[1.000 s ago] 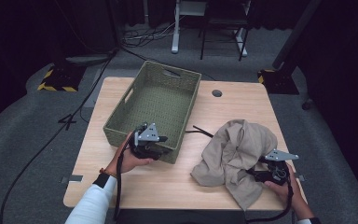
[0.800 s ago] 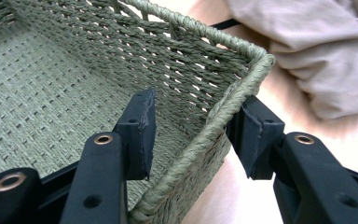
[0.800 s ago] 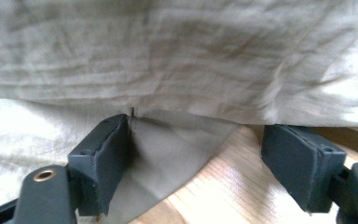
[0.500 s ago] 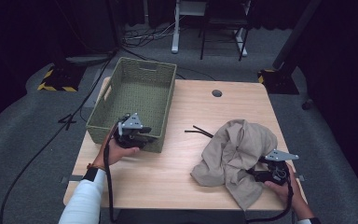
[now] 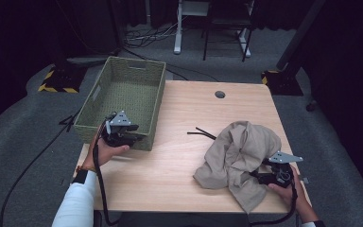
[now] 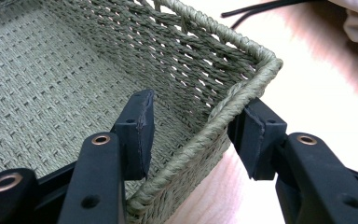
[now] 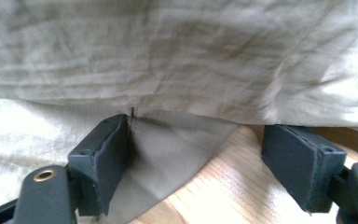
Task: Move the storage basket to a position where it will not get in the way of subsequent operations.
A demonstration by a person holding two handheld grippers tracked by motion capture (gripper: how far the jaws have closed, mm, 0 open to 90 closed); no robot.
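**Basket dragged left, cloth waiting**

Dark room, pale wooden worktop under the lights. At the left, one green woven basket has just slid leftward and now overhangs the worktop's edge. The left gripper straddles its near rim, fingers slack, just eased wider, not pinching. That frees space mid-worktop. One black strap lies in the middle. At the right, one beige cloth lies heaped; the right gripper rests at its hem, fingers parted.
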